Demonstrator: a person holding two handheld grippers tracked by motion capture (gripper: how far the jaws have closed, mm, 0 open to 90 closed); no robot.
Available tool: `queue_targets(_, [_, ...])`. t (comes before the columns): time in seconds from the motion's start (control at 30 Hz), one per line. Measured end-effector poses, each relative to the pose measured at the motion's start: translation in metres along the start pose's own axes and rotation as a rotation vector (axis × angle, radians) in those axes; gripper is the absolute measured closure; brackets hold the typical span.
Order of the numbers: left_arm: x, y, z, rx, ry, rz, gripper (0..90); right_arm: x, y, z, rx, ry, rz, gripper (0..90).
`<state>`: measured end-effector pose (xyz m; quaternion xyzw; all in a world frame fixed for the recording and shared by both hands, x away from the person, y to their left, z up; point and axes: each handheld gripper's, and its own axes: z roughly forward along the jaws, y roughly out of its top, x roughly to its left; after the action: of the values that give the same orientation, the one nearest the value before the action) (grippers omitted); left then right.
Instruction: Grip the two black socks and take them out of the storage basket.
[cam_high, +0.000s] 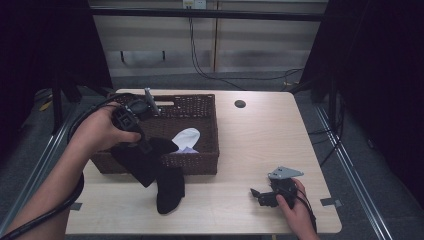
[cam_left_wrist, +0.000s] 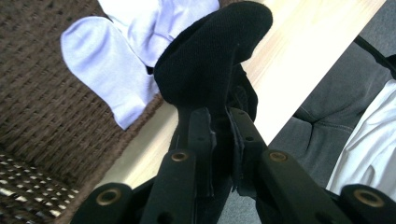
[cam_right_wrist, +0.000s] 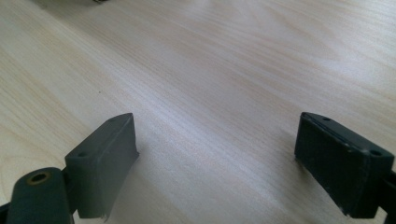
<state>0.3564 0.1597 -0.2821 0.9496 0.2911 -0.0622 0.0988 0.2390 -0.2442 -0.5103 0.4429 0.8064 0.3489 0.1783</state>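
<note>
**One black sock pinched over the basket edge**

One black sock (cam_high: 160, 172), limp and matte, hangs over the wicker basket (cam_high: 205, 107) front onto the table (cam_high: 250, 135). Left gripper (cam_high: 145, 146) is clamped on it beside white socks (cam_high: 187, 139). Right gripper (cam_high: 261, 196) rests released, jaws apart.

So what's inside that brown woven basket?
White socks lie inside the brown woven basket. The held black sock drapes over its front rim, hiding whatever lies beneath.

Sock (cam_high: 167, 187) hangs over basket (cam_high: 200, 162) front onto table (cam_high: 260, 140), other sock (cam_high: 186, 137) inside.
</note>
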Motion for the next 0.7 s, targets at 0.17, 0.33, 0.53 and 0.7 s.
queue_targets(0.17, [-0.006,-0.002,0.016,0.016,-0.003,0.015,80.7,0.0,0.0,0.0,0.001,0.0,0.001,12.2])
queue_targets(0.33, [-0.007,-0.003,0.027,0.021,-0.008,0.017,80.7,0.0,0.0,0.0,0.001,-0.001,0.003,12.2])
queue_targets(0.53, [-0.011,-0.005,0.041,0.028,-0.011,0.028,80.6,0.0,0.0,0.0,0.0,0.0,0.001,12.2])
queue_targets(0.7, [-0.01,-0.007,0.053,0.044,-0.021,0.025,80.4,0.0,0.0,0.0,0.0,0.0,0.001,12.2])
